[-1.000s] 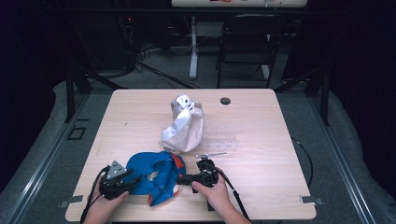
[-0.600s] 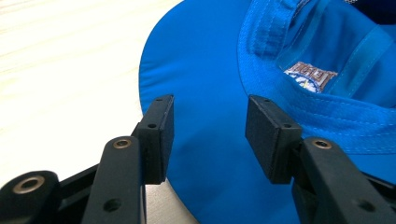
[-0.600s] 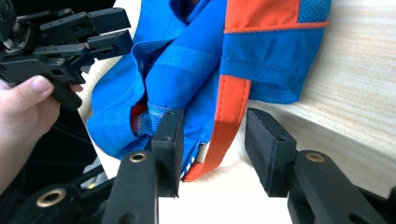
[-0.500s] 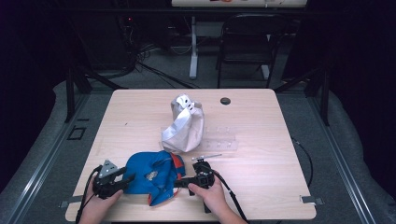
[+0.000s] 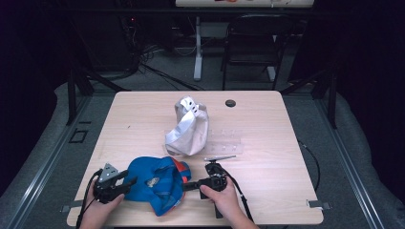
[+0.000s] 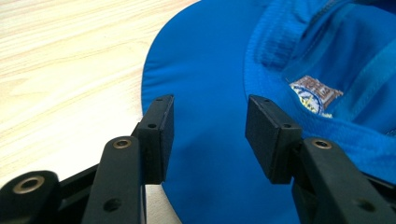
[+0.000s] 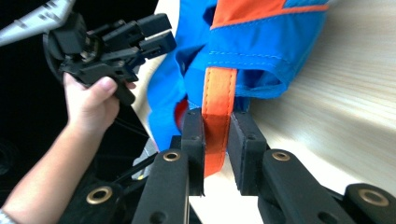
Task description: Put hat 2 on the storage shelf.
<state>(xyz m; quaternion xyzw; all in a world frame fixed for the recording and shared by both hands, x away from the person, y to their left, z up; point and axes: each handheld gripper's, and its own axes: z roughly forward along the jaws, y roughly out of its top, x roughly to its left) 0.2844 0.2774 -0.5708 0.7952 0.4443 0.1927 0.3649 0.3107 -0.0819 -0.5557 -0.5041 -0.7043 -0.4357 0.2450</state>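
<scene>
— Since a second ago the right gripper (image 5: pixel 187 185) has just been closing its jaws, and the orange strap (image 7: pixel 217 109) at the back of the blue cap (image 5: pixel 160 183) now sits between the pads; the cap has slid a little toward the near edge of the table (image 5: pixel 267 124).

— Is it clamped tight?

— Looks pinched on the strap, yes. The left gripper (image 6: pixel 209 128) stands released, jaws spread over the cap's brim, pads not pressing.

— Where's the cap?

— Near the table's front edge, lying upside down between the two grippers, with the white bag (image 5: pixel 187 126) just behind it.

— What could go wrong?

— I'd judge the strap is thin and slick, so a hard pull might slip it out. With the brim unheld, the whole cap could drag off the edge.
</scene>
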